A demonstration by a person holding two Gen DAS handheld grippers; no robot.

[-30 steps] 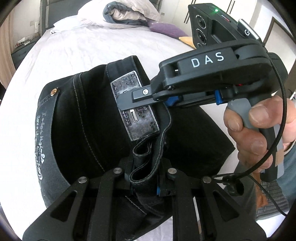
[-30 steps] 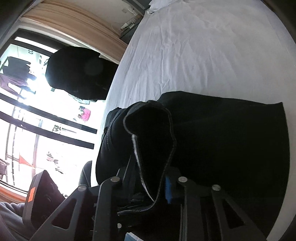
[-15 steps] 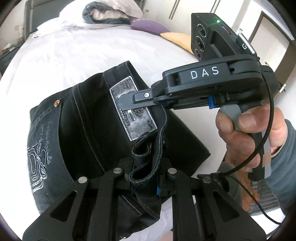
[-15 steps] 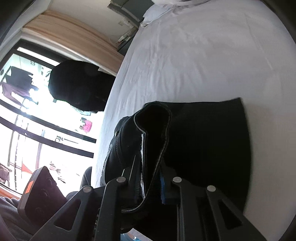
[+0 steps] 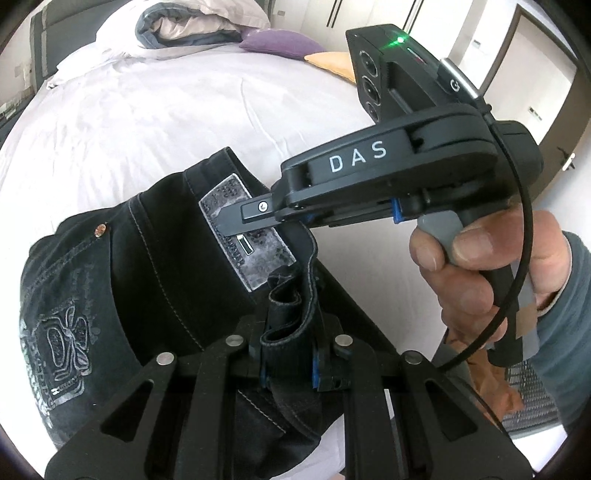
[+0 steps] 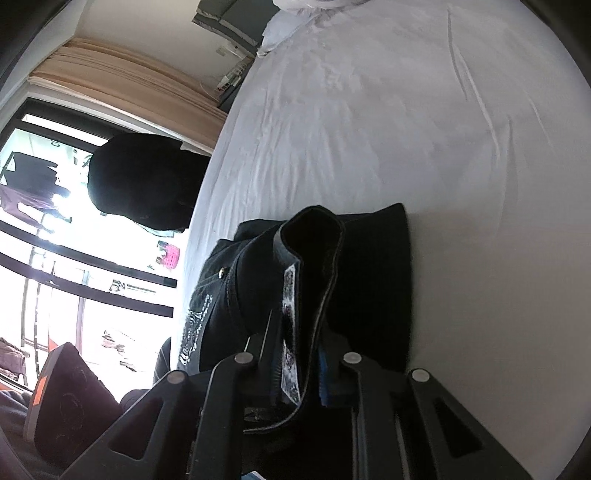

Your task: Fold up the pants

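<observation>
Black jeans [image 5: 147, 266] lie bunched on the white bed sheet [image 5: 166, 110], back pocket embroidery facing up. My left gripper [image 5: 288, 354] is shut on a folded loop of the waistband. My right gripper [image 5: 236, 225], held by a hand [image 5: 480, 266], comes in from the right and pinches the waistband at the silver-grey patch [image 5: 255, 251]. In the right wrist view the right gripper [image 6: 299, 354] is shut on the raised waistband, and the pants [image 6: 369, 277] spread out beyond it on the sheet [image 6: 369, 129].
Pillows and a rolled blanket [image 5: 184, 26] lie at the head of the bed, with a purple cushion [image 5: 280, 44] beside them. A door [image 5: 535, 92] stands at the right. A bright window [image 6: 37, 221] and a dark rounded shape [image 6: 144, 184] are past the bed's left edge.
Both grippers moved across the bed with the waistband still held, dragging the pants along. More of the pocket embroidery shows, and the black cloth looks narrower in the right wrist view.
</observation>
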